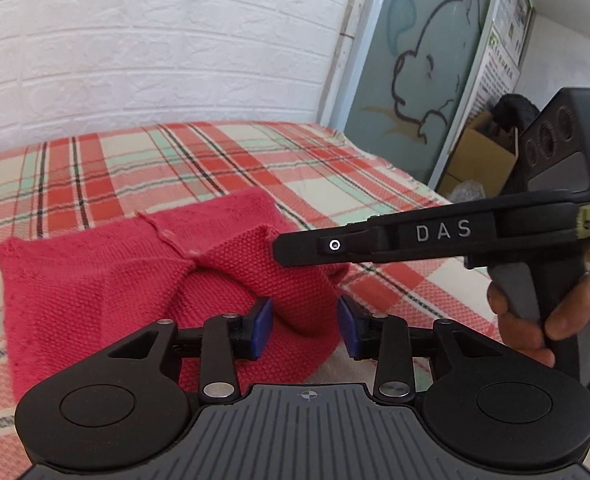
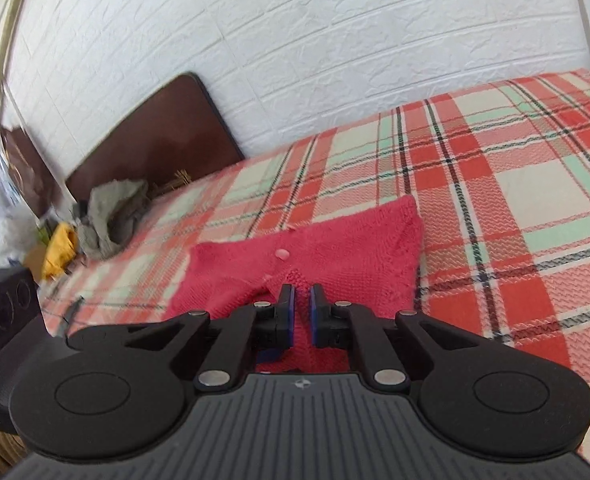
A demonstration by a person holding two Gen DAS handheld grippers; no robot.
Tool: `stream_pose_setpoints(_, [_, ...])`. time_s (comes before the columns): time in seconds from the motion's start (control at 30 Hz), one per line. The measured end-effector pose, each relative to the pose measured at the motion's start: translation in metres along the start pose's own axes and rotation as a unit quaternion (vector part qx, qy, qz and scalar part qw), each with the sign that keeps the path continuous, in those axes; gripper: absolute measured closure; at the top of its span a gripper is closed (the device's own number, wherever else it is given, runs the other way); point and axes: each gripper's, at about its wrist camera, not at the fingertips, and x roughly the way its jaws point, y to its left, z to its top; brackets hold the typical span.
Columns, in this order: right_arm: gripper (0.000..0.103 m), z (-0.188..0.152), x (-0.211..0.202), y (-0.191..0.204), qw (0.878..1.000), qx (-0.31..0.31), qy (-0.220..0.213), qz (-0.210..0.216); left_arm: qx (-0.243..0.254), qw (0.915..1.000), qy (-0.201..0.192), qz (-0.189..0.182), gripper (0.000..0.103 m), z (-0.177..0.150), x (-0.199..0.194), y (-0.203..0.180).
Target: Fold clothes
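Observation:
A red knitted garment (image 1: 95,280) with small pink buttons lies partly folded on the plaid bed cover (image 1: 175,160). My left gripper (image 1: 305,326) is open, its blue pads on either side of a raised fold of the knit. My right gripper (image 1: 279,246) reaches in from the right over the garment's near corner, seen side-on. In the right wrist view the garment (image 2: 335,248) lies ahead, and my right gripper (image 2: 302,300) has its pads nearly together with red knit between them.
A white brick-pattern wall (image 1: 175,60) runs behind the bed. A glass door with a cartoon drawing (image 1: 415,80) and a cardboard box (image 1: 483,152) stand at right. In the right wrist view, a dark headboard (image 2: 155,140) and a pile of olive and yellow clothes (image 2: 103,224) sit at left.

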Motion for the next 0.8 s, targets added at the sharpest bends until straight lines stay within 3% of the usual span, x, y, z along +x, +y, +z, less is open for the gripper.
stream_pose_setpoints(0.17, [0.09, -0.009, -0.002, 0.003, 0.999, -0.017, 0.034, 0.002, 0.026, 0.9997, 0.004, 0.003, 0.05, -0.007, 0.004, -0.006])
stream_pose_setpoints(0.3, [0.071, -0.009, 0.0, 0.005, 0.998, -0.031, 0.052, 0.001, 0.035, 0.9994, 0.002, 0.003, 0.05, -0.01, 0.005, -0.007])
stream_pose_setpoints(0.53, [0.069, -0.006, 0.002, 0.017, 0.994, -0.064, 0.083, 0.0, 0.067, 0.9978, -0.001, 0.001, 0.042, -0.016, 0.001, -0.017])
stream_pose_setpoints(0.8, [0.066, -0.011, -0.006, 0.019, 0.993, -0.075, 0.085, -0.026, 0.037, 0.9987, -0.026, -0.022, 0.04, -0.021, -0.012, -0.006])
